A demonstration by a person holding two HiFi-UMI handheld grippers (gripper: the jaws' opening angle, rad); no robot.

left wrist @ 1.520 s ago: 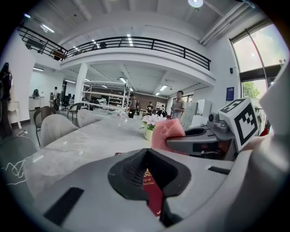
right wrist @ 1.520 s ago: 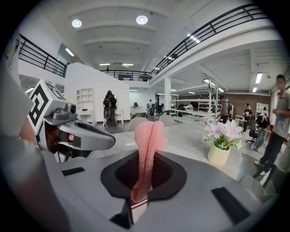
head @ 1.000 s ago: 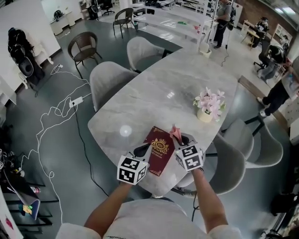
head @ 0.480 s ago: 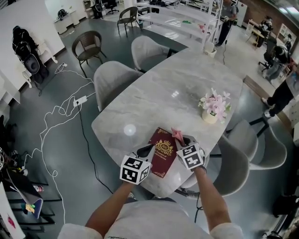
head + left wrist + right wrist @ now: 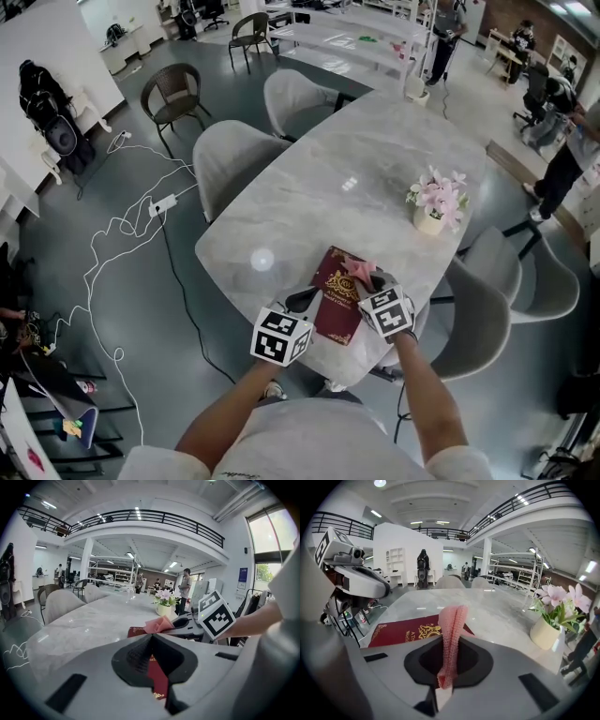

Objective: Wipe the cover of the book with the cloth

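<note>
A dark red book [image 5: 337, 292] with gold print lies near the front edge of the marble table [image 5: 328, 178]. My left gripper [image 5: 302, 298] is shut on the book's near left edge, and the red cover [image 5: 157, 682] shows between its jaws. My right gripper [image 5: 372, 280] is shut on a pink cloth [image 5: 359, 270]. The cloth sticks up out of the jaws [image 5: 453, 625] over the book's far right corner [image 5: 405, 631]. In the left gripper view the cloth [image 5: 158, 624] lies by the far end of the book, with the right gripper [image 5: 182, 622] behind it.
A white pot of pink flowers [image 5: 434, 208] stands on the table's right side, also in the right gripper view [image 5: 547, 631]. Grey chairs [image 5: 234, 155] [image 5: 480, 321] ring the table. White cables [image 5: 122, 225] trail on the floor at the left. People stand far behind.
The head view has shifted a little. Both grippers stay at the book; the cloth has edged slightly inward over the book's far right corner.
</note>
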